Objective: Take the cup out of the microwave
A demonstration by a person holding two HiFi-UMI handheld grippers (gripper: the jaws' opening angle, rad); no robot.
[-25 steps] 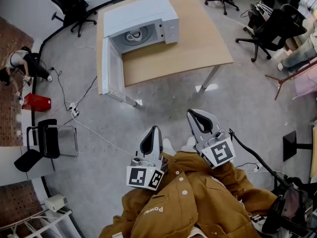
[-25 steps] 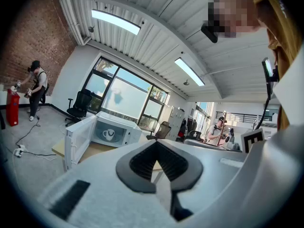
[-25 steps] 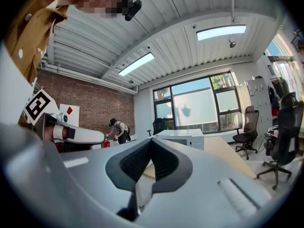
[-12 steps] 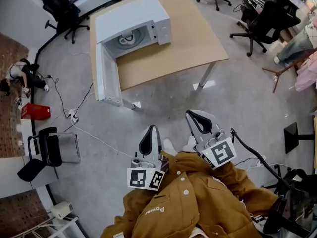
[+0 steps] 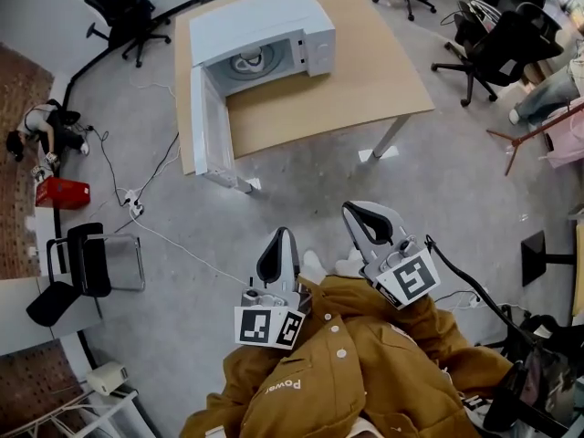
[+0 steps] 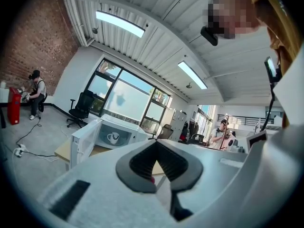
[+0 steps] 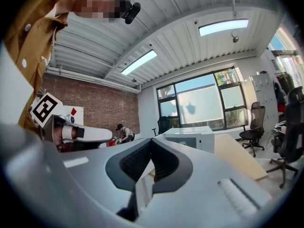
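Note:
The white microwave (image 5: 265, 35) stands on the wooden table (image 5: 356, 80) with its door (image 5: 208, 126) swung open to the left. A white cup (image 5: 246, 61) sits on the turntable inside. In the left gripper view the cup (image 6: 113, 137) shows inside the microwave (image 6: 121, 134), far beyond my left gripper (image 6: 156, 144). My left gripper (image 5: 286, 236) and right gripper (image 5: 356, 212) are held close to my body, well short of the table, both shut and empty. The right gripper (image 7: 151, 142) points level toward the microwave (image 7: 190, 139).
Bare concrete floor lies between me and the table. Cables and a power strip (image 5: 135, 203) trail on the floor at left, near a black chair (image 5: 87, 258). Office chairs (image 5: 497, 48) stand at right. A person (image 5: 46, 126) crouches far left by a red box (image 5: 64, 192).
The head view has swayed, so the microwave sits slightly differently in frame. Both grippers have drifted a little toward the table and stay shut.

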